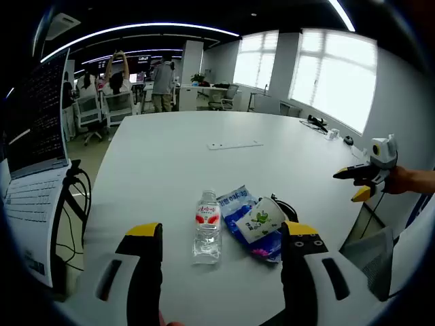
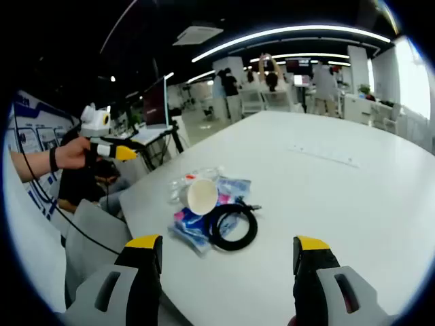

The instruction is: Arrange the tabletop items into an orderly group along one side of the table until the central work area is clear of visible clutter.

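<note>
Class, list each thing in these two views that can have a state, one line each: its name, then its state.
water bottle, lying on its side, cap on
paper cup, tipped over on the blue packet, mouth facing the right gripper view
blue packet, lying flat
black cable, coiled
left gripper, open
right gripper, open
laptop, open

On the white table (image 1: 170, 156), a clear bottle (image 1: 206, 227) with red label, blue packet (image 1: 239, 207), white green-printed cup (image 1: 262, 219), black cable (image 2: 233, 226)

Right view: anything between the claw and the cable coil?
No. Bare table between the right claw and the cable coil, seen in the right gripper view.
</note>
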{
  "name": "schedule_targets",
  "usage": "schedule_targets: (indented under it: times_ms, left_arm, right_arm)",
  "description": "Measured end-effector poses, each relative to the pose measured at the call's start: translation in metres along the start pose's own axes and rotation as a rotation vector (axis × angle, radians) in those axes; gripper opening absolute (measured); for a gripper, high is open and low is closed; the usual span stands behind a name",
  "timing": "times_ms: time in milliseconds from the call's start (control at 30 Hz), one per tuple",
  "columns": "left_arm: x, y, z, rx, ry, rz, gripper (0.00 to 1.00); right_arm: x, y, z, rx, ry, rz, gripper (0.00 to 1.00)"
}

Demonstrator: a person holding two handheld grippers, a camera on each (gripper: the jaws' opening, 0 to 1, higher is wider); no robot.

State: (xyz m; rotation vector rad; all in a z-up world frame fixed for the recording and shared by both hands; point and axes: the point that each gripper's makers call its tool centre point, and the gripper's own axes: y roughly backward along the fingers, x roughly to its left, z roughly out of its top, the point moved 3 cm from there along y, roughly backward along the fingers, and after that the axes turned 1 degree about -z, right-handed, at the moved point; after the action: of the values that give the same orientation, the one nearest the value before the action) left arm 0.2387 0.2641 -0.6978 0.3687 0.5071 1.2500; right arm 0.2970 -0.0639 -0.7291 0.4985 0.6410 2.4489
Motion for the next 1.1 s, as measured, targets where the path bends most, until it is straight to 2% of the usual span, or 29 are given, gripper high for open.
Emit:
schedule_targets:
  times_ms: [200,867,1100]
  left_arm:
    - [-0.006,-0.001,-0.003,0.018,-0.02,-0.007,0.71]
    - [-0.004,0.008,-0.002,0.036,-0.05,-0.019,0.7]
    - [-0.003,0.012,-0.007,0.033,-0.03,-0.011,0.7]
  right_arm:
    - [-0.002,0.002,-0.003,-0.009,-0.015,-0.007,0.8]
    - [0.01,0.003,-0.005,-0.01,-0.039,-0.008,0.79]
    - [0.013,0.002,-0.004,-0.009,-0.041,-0.006,0.79]
